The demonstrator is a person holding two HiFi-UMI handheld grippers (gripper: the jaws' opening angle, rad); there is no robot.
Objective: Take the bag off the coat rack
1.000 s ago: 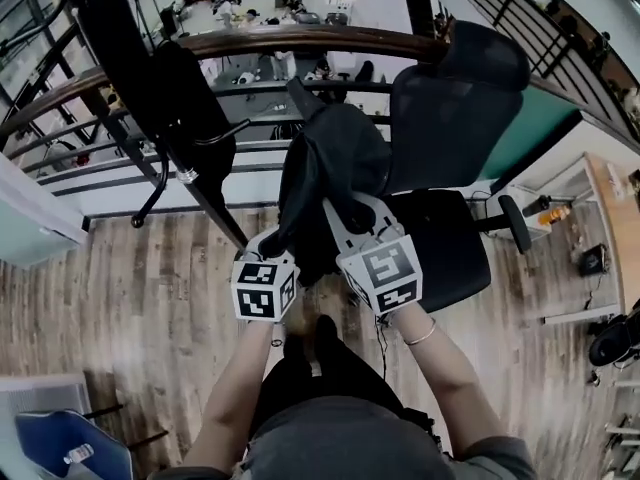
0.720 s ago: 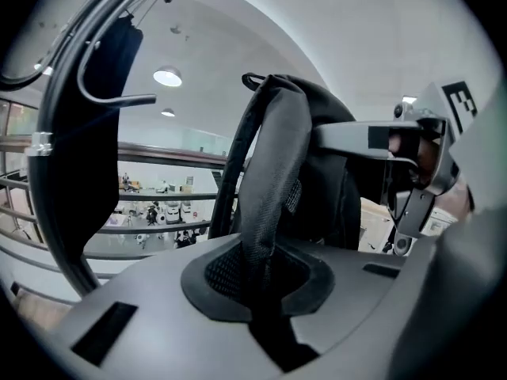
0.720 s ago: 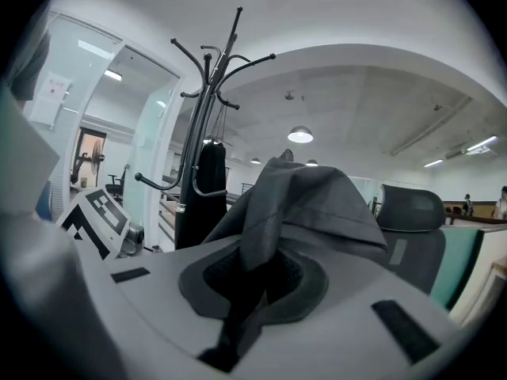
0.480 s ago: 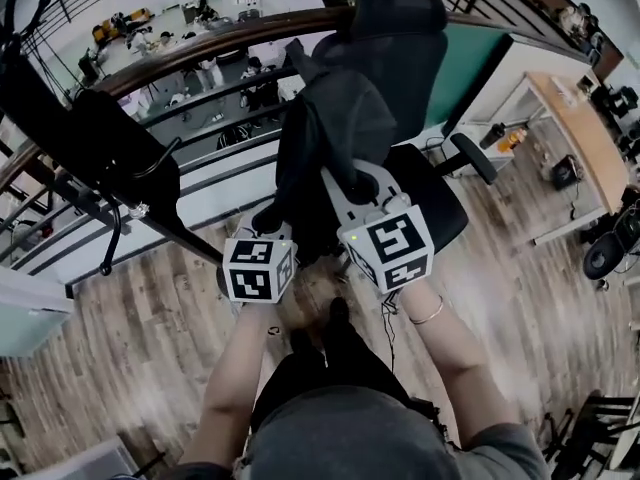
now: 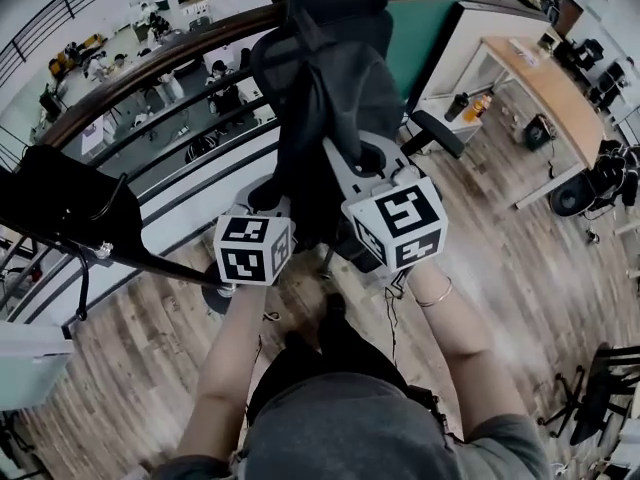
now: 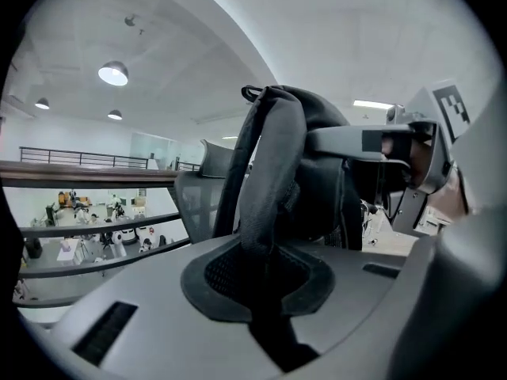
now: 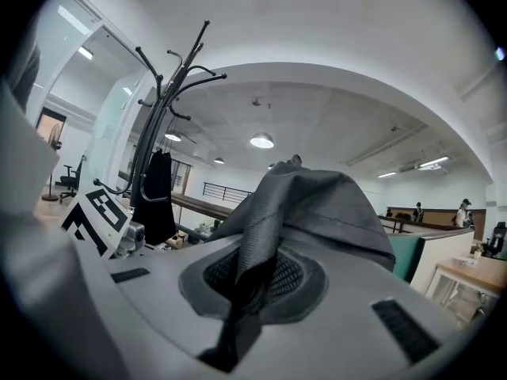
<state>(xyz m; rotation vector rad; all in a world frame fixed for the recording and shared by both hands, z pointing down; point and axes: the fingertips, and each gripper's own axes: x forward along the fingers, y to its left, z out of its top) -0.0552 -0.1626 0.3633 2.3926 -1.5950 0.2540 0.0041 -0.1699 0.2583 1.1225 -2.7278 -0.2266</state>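
Hanging clear of the coat rack (image 5: 150,265) and well to its right, the dark bag (image 5: 325,88) was off its hooks. The left hand-held gripper (image 6: 257,279) was clamped on a strap (image 6: 265,172). Farther from the rack, the right hand-held gripper (image 7: 249,283) pinched the bag's fabric.

Three cameras, one bag (image 5: 330,98) in common

The head view looks steeply down from above the person onto the left gripper (image 5: 265,203) and right gripper (image 5: 347,166), with the floor (image 5: 520,268) around them. The left gripper view looks along its jaws and upward, very near the bag, with the railing (image 6: 87,172) at its left and the right gripper at its right. The right gripper view also faces upward, close on the bag, with the rack (image 7: 154,109) at its left. The head view shares the railing with the left gripper view and the rack with the right.
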